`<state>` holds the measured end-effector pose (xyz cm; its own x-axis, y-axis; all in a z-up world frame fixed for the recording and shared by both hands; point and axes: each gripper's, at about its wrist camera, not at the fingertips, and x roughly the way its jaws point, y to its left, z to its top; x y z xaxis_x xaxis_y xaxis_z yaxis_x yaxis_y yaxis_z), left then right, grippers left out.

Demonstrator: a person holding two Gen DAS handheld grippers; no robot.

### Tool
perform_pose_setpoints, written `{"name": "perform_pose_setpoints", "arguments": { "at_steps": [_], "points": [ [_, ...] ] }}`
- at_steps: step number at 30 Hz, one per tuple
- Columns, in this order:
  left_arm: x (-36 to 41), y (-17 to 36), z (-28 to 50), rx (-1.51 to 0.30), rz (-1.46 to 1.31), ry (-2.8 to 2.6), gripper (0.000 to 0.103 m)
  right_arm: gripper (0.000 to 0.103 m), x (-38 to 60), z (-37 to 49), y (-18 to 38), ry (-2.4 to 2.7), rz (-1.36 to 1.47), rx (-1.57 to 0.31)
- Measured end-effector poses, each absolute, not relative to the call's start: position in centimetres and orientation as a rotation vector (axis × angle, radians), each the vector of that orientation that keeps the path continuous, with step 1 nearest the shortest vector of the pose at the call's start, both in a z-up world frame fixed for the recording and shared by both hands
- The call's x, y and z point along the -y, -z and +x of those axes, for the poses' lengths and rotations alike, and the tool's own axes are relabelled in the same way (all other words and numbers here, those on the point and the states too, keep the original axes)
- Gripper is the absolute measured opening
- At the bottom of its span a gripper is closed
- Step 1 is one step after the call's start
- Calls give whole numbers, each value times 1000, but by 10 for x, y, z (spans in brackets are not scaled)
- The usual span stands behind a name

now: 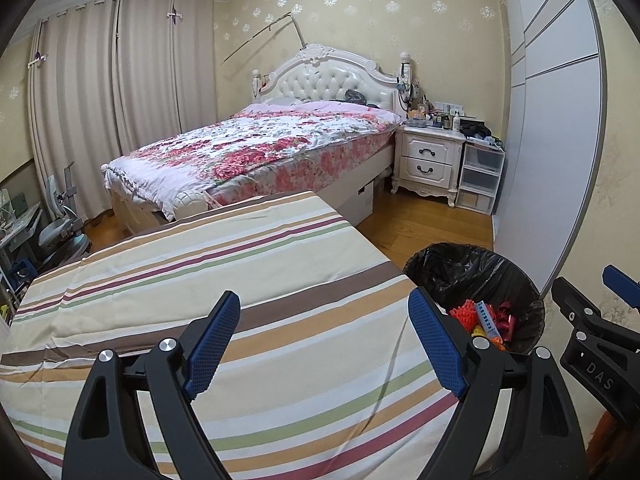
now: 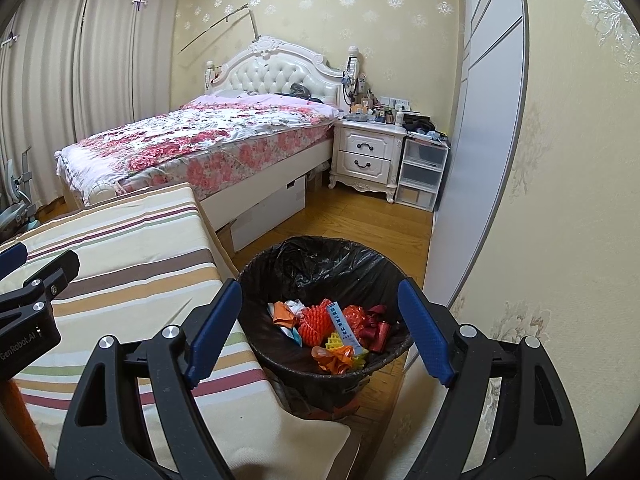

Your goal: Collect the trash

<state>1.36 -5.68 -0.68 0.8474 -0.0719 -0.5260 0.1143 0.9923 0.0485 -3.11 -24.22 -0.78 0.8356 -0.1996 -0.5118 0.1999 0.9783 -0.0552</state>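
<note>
A dark bin [image 2: 256,280] lined with a black bag stands on the wooden floor beside the striped surface [image 2: 132,240]. Inside lies trash [image 2: 332,328]: orange and red wrappers, a yellow mesh piece, a blue-and-white packet. My right gripper [image 2: 320,320] hangs open above the bin, nothing between its blue pads. My left gripper [image 1: 324,340] is open over the striped cloth [image 1: 200,248], empty too. In the left wrist view the bin [image 1: 520,280] sits to the right, with the trash [image 1: 488,320] showing inside, and the right gripper's fingers [image 1: 620,284] show at the right edge.
A bed with a floral quilt [image 1: 248,148] stands behind. A white nightstand [image 2: 368,156] and clear drawers [image 2: 422,176] stand against the far wall. A grey wardrobe door [image 2: 472,160] runs along the right. Curtains [image 1: 100,100] and a chair [image 1: 64,224] fill the left.
</note>
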Motion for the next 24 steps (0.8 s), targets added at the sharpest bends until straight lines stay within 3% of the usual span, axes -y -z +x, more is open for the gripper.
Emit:
{"name": "perform_pose_setpoints", "arguments": {
  "at_steps": [24],
  "points": [
    [56,7,14,-551,78,99,84,79,243,-32,7,213,1,-540]
  ]
}}
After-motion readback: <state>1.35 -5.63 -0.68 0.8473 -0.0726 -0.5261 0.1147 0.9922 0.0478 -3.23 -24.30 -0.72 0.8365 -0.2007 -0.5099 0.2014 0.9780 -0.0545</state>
